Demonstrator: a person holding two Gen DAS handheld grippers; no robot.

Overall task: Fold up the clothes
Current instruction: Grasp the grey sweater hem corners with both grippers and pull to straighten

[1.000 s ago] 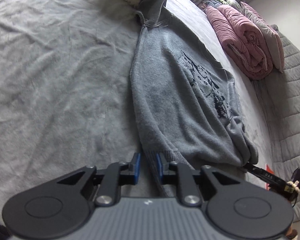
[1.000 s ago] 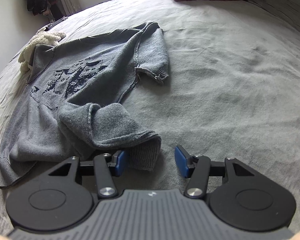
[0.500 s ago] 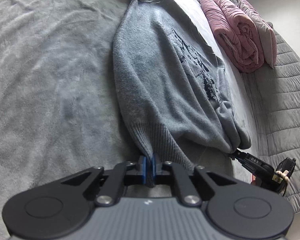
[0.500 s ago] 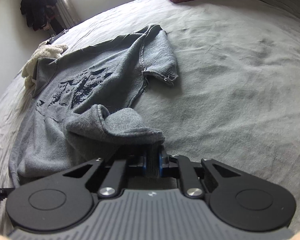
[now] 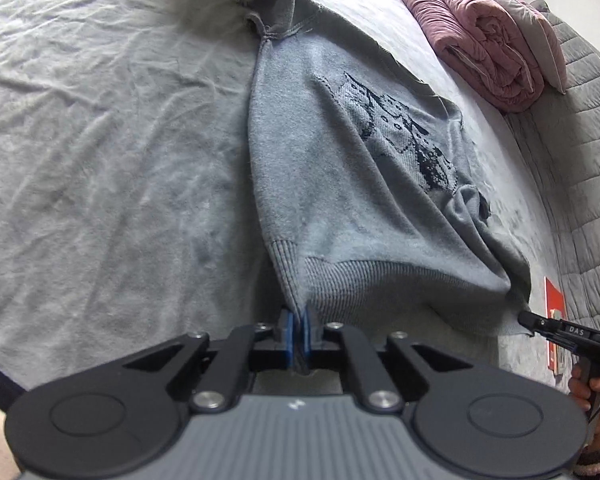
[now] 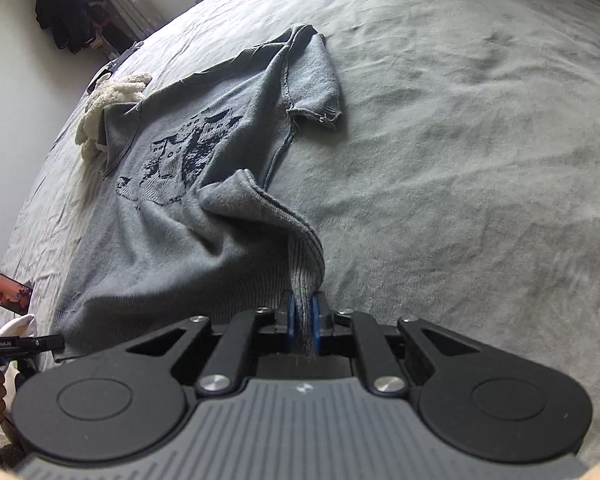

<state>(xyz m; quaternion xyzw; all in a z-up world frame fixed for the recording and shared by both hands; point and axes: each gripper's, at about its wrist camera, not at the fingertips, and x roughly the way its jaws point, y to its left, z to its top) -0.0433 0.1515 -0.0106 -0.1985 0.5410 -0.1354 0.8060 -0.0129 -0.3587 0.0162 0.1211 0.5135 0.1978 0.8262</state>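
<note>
The left tool (image 5: 298, 330) is pinched tight on one bottom corner of the grey sweater (image 5: 340, 184). Its blue pads (image 5: 287, 332) have the ribbed edge squeezed between them. The right tool (image 6: 303, 326) is pinched tight on the other bottom corner, and a thick bunch of ribbed knit hangs between its pads (image 6: 316, 328). Both corners are lifted a little off the bed (image 6: 480, 160), so the bottom edge sags between the two tools.

The rest of the sweater lies flat on the grey bed cover, front side up. A dark picture (image 6: 184, 152) is knitted on the chest. By the right tool the cloth is folded over in a soft hump. One short sleeve (image 6: 316, 88) lies farther out, flat on the bed.

In the left view, a hand (image 5: 588, 384) holds the handle of the other tool at the right edge. A red flat thing (image 5: 555, 320) lies close by; it may be a card, but it is too small to tell.

At the far end, the neck of the sweater touches a fluffy white thing (image 6: 108, 108). A rolled pink blanket (image 5: 480, 40) sits at the head of the bed, well apart from the sweater. Dark clothes (image 6: 68, 12) hang near the window.
</note>
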